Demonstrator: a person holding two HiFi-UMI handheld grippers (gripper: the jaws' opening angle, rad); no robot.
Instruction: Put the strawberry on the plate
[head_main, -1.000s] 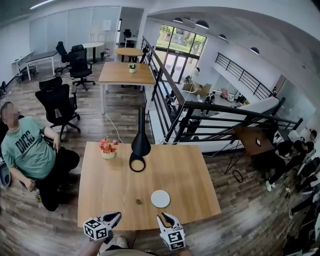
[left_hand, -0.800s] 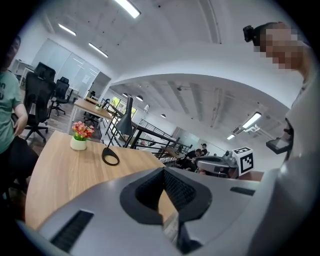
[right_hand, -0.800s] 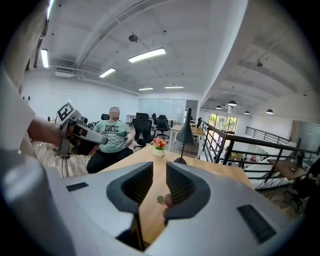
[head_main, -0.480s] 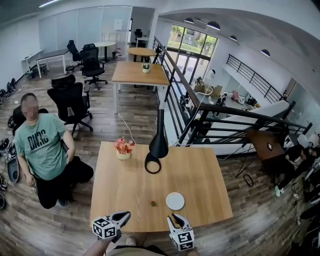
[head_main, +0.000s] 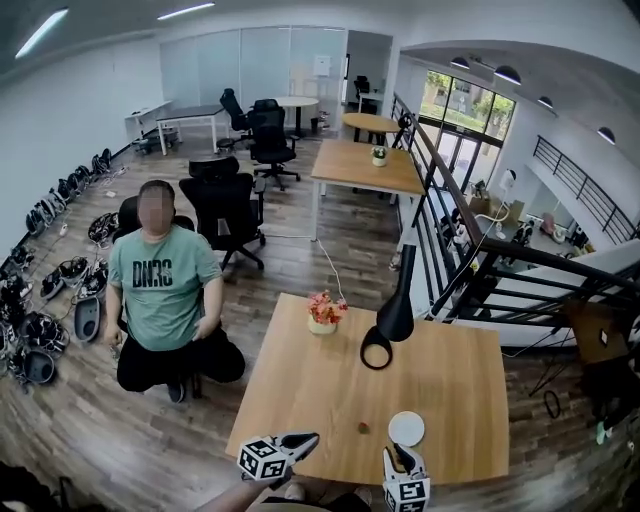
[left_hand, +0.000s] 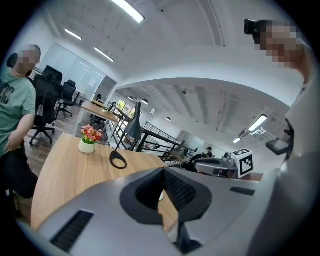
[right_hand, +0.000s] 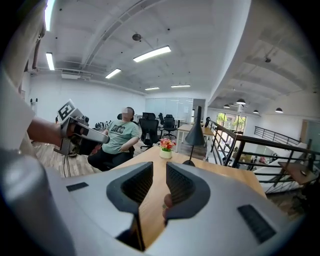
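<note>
Starting with the head view: the strawberry (head_main: 363, 428) lies on the wooden table (head_main: 300, 390), near the right claw (head_main: 398, 455), ahead of it and slightly left. The white plate (head_main: 406, 429) sits just beyond that claw's tip, a little to its right. It is close to the strawberry but apart from it, and bare. The left claw (head_main: 303, 439) hangs at the near table edge, with the strawberry off to its right. Farther out from both claws are a small white pot (head_main: 321, 325) holding pink and red flowers and a black lamp (head_main: 394, 310). A person in a green shirt (head_main: 160, 280) sits low, well off to the left. Left gripper view: the left claw (left_hand: 163, 172) has its pads pressed together with nothing between them. Right gripper view: the right claw (right_hand: 159, 172) has its jaws parted by a narrow gap and holds nothing. A small reddish lump, probably the strawberry (right_hand: 167, 201), shows through the gap beside the right pad, resting on the table ungripped. Handling, by my judgement: it is small, light and soft, bruises easily and may roll. Take it across its widest part with a gentle squeeze.
</note>
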